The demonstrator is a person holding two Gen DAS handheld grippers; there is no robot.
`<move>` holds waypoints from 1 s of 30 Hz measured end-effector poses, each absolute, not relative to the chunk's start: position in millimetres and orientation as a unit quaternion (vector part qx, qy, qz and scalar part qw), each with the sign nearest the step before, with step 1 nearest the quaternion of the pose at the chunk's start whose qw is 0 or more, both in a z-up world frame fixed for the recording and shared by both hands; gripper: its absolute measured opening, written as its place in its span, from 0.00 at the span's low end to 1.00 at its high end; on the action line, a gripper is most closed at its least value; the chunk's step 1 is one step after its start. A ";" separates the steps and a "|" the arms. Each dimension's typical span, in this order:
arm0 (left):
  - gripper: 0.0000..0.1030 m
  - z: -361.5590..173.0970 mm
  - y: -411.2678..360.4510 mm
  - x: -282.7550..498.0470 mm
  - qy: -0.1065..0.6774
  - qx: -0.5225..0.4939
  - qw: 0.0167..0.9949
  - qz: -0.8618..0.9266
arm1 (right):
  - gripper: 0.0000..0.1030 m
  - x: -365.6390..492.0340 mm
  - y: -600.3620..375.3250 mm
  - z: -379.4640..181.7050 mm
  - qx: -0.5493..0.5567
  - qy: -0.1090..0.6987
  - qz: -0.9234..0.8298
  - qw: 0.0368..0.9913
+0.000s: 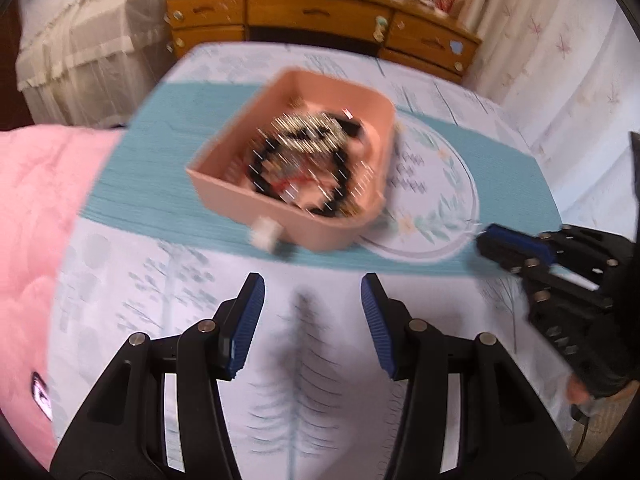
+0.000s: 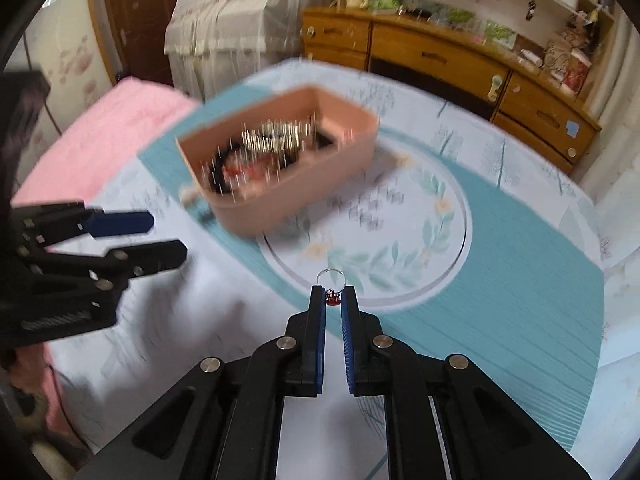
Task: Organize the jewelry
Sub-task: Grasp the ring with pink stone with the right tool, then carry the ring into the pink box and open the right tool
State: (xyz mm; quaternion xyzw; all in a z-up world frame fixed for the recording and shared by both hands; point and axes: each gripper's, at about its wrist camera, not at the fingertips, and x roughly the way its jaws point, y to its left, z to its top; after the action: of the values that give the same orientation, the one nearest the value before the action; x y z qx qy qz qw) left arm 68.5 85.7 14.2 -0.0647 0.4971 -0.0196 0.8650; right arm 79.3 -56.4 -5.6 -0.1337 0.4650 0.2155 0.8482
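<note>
Closest to me, I am pinching a small ring (image 2: 331, 285) at the very tips of the right gripper (image 2: 332, 295); the jaws are nearly closed, with only the ring's red stone and thin silver band between them. I am gripping it by the stone end so that the hoop sticks out forward, which I judge makes it easier to drop cleanly. It is hanging above the bed cover (image 2: 520, 264), over the edge of the round leaf-wreath print.

My left gripper (image 1: 313, 292) is hovering wide open with nothing between its blue pads (image 1: 248, 320). I take it that I am keeping it free, perhaps to steady the box, though it is not touching anything.

Further out, the pink box (image 1: 256, 204) is sitting on the teal band of the cover, well apart from both grippers. Inside it, a dark beaded bracelet and a tangle of shiny pieces are lying together, too blurred to separate. A small white object (image 1: 265, 237) is lying just beside the box's near wall; I cannot tell what it is.

A pink blanket (image 1: 36, 240) is lying off to the left. Beyond the bed a wooden dresser (image 1: 320, 12) is standing against the wall with clutter on top.

I am reading no brand anywhere: the writing printed inside the wreath is smeared by motion.
</note>
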 end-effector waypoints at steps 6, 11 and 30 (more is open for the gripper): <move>0.46 56.8 123.1 82.7 0.456 -0.076 0.887 0.015 | 0.08 94.3 -34.8 51.0 -0.070 0.423 0.224 0.875; 0.46 79.1 144.2 98.6 0.437 -0.084 0.895 0.031 | 0.08 123.4 -10.1 70.7 0.003 0.428 0.247 0.869; 0.46 26.4 140.2 153.3 0.484 -0.099 0.869 0.029 | 0.12 214.3 -1.5 -17.7 0.099 0.509 0.175 0.837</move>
State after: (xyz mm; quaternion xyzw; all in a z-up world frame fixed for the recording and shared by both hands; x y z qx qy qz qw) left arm 153.3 140.2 26.4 -0.0994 0.4842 0.0294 0.8688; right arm 214.3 -1.5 -17.7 0.0995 0.5085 0.1752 0.8371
